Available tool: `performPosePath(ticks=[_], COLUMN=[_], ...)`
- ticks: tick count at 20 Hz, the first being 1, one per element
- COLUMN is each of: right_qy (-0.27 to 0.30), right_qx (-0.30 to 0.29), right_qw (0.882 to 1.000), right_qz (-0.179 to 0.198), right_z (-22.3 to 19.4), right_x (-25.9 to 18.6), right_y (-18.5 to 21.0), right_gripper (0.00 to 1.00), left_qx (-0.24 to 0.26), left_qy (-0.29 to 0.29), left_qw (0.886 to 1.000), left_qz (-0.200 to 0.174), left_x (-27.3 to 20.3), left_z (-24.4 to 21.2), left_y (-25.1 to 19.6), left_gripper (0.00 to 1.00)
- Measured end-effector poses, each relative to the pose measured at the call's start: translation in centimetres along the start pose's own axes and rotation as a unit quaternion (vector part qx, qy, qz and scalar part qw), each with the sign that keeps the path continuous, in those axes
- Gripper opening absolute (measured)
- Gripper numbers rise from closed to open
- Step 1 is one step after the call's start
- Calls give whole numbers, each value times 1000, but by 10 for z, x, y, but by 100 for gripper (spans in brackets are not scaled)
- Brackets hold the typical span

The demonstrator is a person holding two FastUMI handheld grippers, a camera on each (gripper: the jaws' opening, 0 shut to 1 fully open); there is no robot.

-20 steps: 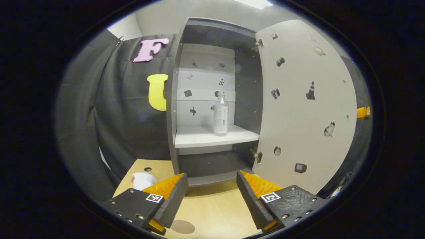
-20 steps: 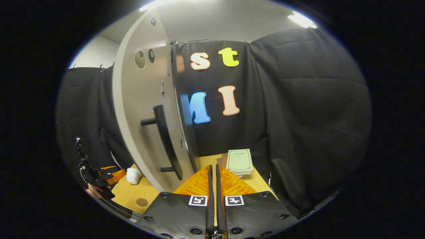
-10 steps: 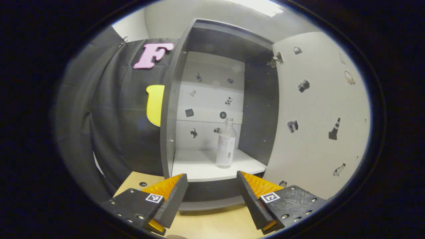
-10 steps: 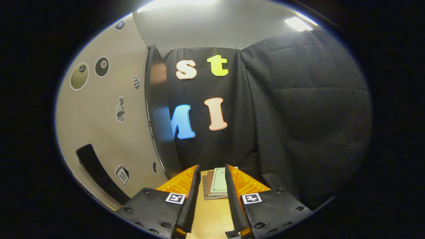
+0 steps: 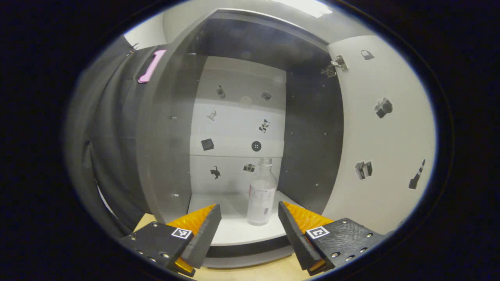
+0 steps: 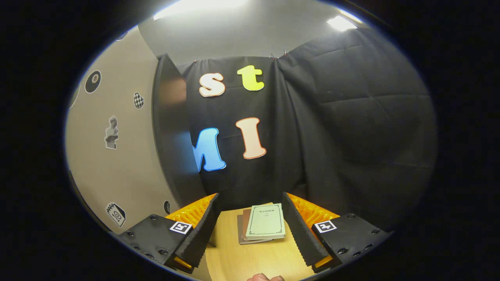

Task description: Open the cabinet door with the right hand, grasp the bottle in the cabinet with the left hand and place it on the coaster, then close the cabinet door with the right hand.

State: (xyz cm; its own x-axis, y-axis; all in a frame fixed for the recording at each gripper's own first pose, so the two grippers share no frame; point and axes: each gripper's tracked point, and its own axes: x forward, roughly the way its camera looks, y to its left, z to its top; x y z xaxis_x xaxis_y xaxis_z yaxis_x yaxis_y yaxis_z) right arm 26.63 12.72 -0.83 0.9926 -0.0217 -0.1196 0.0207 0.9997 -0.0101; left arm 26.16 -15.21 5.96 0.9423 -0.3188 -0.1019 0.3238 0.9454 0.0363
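- left gripper (image 5: 249, 224) is hovering at the cabinet (image 5: 164, 128) mouth, jaws spread wide, gripping nothing
- bottle (image 5: 261, 193) is standing upright on the white shelf (image 5: 234, 230), framed between the fingers, untouched
- cabinet door (image 5: 384, 128) is hanging open on the right
- right gripper (image 6: 250, 224) is sitting with jaws apart, empty, over the wooden table (image 6: 250, 259), beside the door's outer face (image 6: 113, 156)
- stacked books (image 6: 261, 228) are lying ahead on the table

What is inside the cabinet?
One clear bottle stands upright on the white shelf inside the open cabinet. Little picture stickers dot its back wall. The space under the shelf is hidden.
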Motion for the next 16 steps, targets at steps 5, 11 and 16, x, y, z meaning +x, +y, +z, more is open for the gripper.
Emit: performPosePath(ticks=[5, 11, 16], right_qy=[28, 48, 57], right_qx=[22, 29, 36], right_qw=[999, 998, 997], right_qz=[-9, -27, -34], right_z=[-23, -34, -40], right_x=[9, 20, 31], right_y=[-8, -20, -23], right_gripper=[98, 98, 98], left_qx=[10, 24, 49], left_qy=[13, 17, 16], left_qw=[1000, 999, 998], left_qz=[-20, -38, -34], left_x=[46, 91, 116], left_z=[-11, -16, -17], left_y=[-16, -26, -27], left_gripper=[89, 89, 90])
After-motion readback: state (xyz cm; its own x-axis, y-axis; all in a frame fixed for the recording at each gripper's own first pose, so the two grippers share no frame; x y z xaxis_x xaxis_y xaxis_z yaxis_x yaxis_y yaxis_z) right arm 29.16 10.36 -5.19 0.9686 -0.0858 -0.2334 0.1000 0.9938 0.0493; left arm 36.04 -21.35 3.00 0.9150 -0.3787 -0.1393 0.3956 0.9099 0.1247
